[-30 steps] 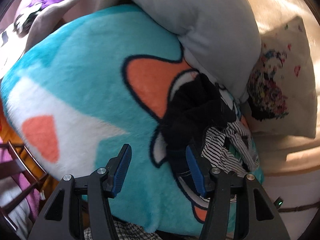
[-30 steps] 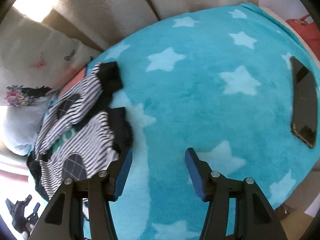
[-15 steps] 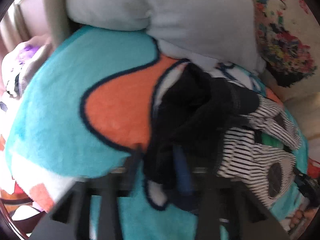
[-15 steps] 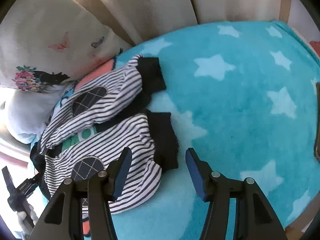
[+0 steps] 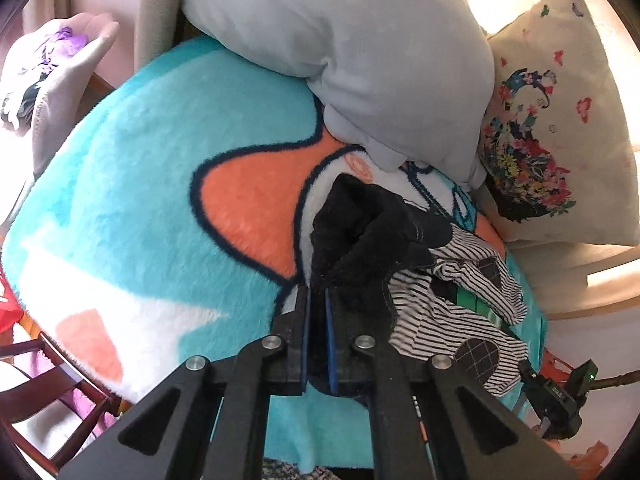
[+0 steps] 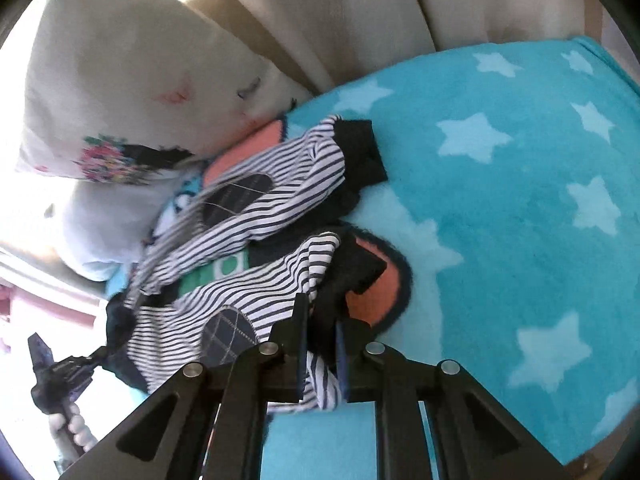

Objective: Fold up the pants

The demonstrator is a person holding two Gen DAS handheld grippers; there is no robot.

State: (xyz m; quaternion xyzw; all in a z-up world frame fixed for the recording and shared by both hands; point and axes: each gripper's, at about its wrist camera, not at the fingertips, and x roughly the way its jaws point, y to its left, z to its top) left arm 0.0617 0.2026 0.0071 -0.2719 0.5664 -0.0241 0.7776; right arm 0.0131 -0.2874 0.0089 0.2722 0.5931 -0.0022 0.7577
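Small black-and-white striped pants (image 6: 248,272) with black cuffs, a black waistband and dark knee patches lie on a teal plush blanket (image 6: 520,208). In the left wrist view the pants (image 5: 452,308) are bunched, with the black waistband (image 5: 368,236) raised. My left gripper (image 5: 316,300) is shut on that waistband. My right gripper (image 6: 322,320) is shut on the near leg by its black cuff (image 6: 352,272). The far leg's cuff (image 6: 360,152) lies flat. The left gripper also shows in the right wrist view (image 6: 60,372).
A grey pillow (image 5: 340,48) and a cream floral pillow (image 5: 552,128) lie behind the pants. Beige cushions (image 6: 400,12) back the blanket. A wooden chair (image 5: 48,392) stands at lower left. The right gripper shows in the left wrist view (image 5: 556,396).
Both grippers moved in onto the pants and shut, the left on the waistband, the right on the near leg end. The fabric is now bunched and lifted at both grips.
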